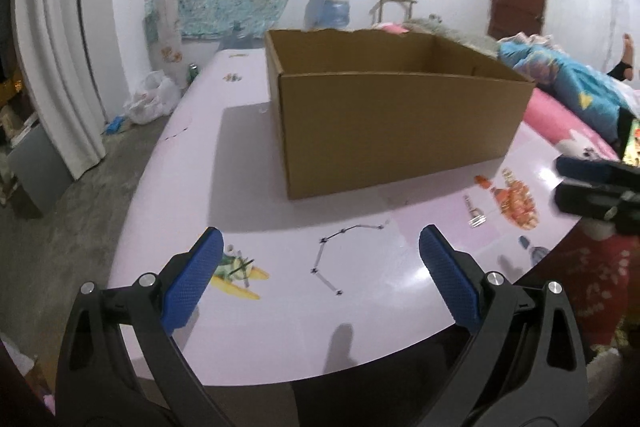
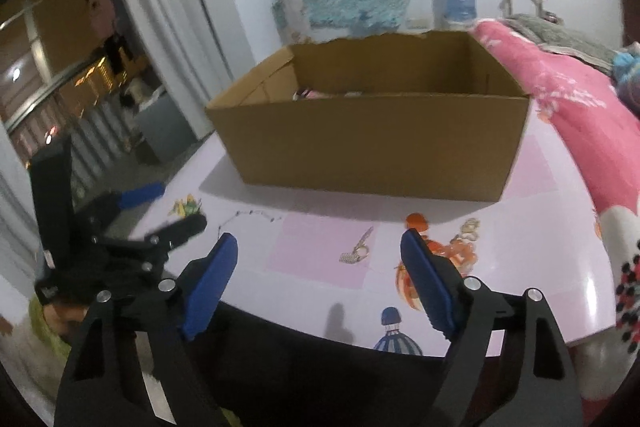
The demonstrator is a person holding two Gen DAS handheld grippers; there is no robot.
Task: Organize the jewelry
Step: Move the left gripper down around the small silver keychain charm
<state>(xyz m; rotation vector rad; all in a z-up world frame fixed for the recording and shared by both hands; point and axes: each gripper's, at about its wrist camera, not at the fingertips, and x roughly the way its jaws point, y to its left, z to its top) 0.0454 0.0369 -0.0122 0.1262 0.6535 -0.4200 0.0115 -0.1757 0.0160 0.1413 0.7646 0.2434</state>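
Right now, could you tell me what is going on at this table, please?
A person holds a gripper in each hand above a pink table, sorting jewelry. Both the left gripper and the right gripper are open and hold nothing. A thin dark chain lies on the table ahead of the left one, and a small silver piece lies ahead of the right one. Behind them stands an open cardboard box with a few items already inside.

Thin dark chain (image 1: pixel 345 254) lies strung out in a loose bend, silver earring (image 2: pixel 357 251) flat nearby, both in front of the open cardboard box (image 2: pixel 372 143).
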